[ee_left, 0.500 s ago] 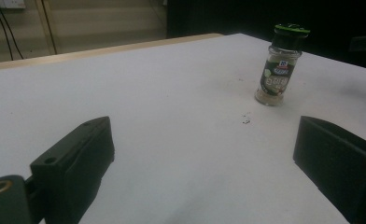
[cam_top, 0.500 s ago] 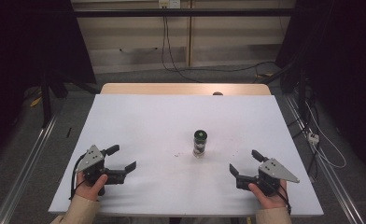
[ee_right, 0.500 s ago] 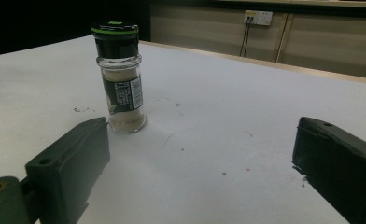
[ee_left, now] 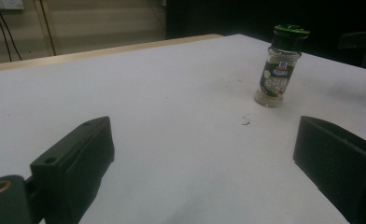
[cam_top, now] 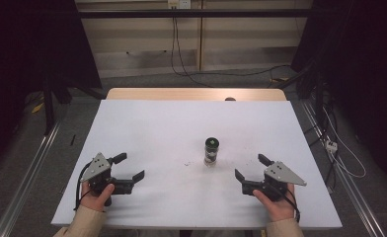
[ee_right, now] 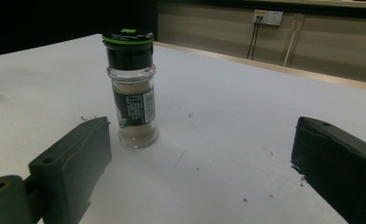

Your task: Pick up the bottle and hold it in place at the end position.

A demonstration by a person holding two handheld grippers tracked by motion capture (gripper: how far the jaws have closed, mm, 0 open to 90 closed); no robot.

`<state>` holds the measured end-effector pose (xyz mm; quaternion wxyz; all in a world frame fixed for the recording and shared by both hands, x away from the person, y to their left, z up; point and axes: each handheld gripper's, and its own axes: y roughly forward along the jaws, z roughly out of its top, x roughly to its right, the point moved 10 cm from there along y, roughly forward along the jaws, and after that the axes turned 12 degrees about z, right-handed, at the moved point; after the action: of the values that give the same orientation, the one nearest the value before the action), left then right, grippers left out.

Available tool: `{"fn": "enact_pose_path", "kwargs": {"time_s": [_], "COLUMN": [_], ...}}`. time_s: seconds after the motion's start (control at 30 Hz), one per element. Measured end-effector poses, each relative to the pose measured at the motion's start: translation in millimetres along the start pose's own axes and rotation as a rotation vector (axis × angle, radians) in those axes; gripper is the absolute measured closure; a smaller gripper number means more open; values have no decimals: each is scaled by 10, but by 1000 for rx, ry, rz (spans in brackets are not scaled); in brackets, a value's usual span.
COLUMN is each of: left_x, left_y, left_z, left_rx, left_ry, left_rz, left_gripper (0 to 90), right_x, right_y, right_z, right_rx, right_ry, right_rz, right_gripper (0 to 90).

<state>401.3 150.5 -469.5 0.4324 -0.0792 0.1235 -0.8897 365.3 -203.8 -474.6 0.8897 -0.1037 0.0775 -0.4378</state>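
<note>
We are holding the left gripper [cam_top: 131, 167] and the right gripper [cam_top: 251, 167] low over the white worktop [cam_top: 147, 128], each with its jaws standing wide and gripping nothing. A small clear glass spice jar with a black-and-green lid [cam_top: 212, 151] is standing upright between them, nearer the right gripper and apart from both.

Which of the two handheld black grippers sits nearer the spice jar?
The right gripper: the green-lidded glass spice jar stands just beyond its open jaws, while the left gripper lies farther across the white table.
</note>
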Motion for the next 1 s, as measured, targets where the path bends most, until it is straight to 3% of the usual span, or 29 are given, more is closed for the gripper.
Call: {"fn": "enact_pose_path", "kwargs": {"time_s": [0.43, 1.0], "left_x": [6, 37], "left_y": [-6, 15], "left_z": [-8, -2], "left_rx": [-3, -2], "left_ry": [-2, 4], "left_rz": [-5, -15], "left_gripper": [51, 51], "right_x": [-225, -241], "right_y": [452, 725], "right_z": [68, 100], "right_rx": [-37, -46], "right_ry": [0, 34], "right_rz": [70, 76], "right_gripper": [66, 84]}}
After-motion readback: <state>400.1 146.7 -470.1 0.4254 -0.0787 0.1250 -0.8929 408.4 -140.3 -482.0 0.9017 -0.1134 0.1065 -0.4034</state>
